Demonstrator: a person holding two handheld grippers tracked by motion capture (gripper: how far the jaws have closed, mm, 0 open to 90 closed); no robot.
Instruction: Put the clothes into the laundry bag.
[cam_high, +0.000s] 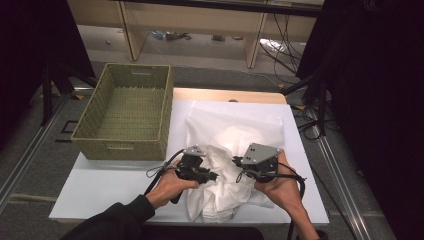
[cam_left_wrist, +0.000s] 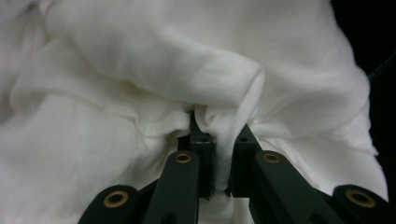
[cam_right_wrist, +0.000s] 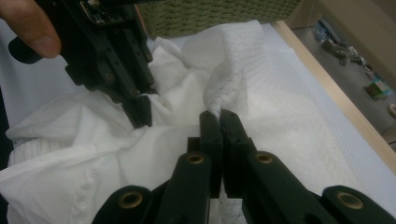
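Where both tongs pinch: soft crumpled white cloth (cam_high: 235, 150).

Woven green basket (cam_high: 125, 112) sits on bench (cam_high: 100, 187) far-left corner, empty; wooden shelving (cam_high: 200, 22) stands beyond bench.

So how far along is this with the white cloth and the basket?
Early, it seems. Done: both grippers have a hold, the left gripper and the right gripper each shut on a fold of the white cloth. In hand: the cloth sits bunched on the table between them, not yet lifted or flattened. Left: if it is meant for the woven basket, that step is not yet done; nothing lies in it.
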